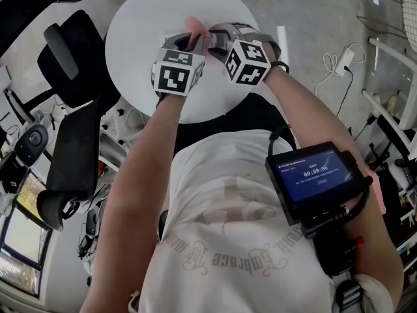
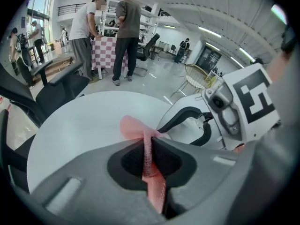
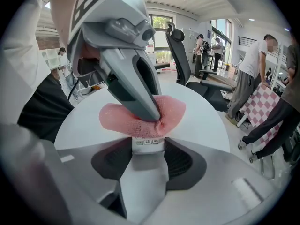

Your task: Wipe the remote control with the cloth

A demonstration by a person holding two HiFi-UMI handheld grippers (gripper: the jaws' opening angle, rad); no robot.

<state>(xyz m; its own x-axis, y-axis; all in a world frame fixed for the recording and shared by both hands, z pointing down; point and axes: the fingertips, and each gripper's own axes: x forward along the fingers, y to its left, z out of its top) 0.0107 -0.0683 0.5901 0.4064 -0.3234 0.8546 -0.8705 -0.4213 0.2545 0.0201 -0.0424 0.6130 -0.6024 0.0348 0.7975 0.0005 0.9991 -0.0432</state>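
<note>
Left claw [image 2: 149,142]: pinched shut on the pink mesh cloth [image 2: 132,125].
Right claw [image 3: 148,146]: clamped on the slim, smooth grey remote [image 3: 143,170]; cloth bunched just past its tips.

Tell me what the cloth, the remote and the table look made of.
Cloth: pink open-weave fabric, matt; a fine mesh texture shows and it bunches softly.
Remote: probably plastic, pale and smooth, with small moulded buttons.
Table: smooth white top, perhaps laminate or paint; I cannot tell which.
</note>
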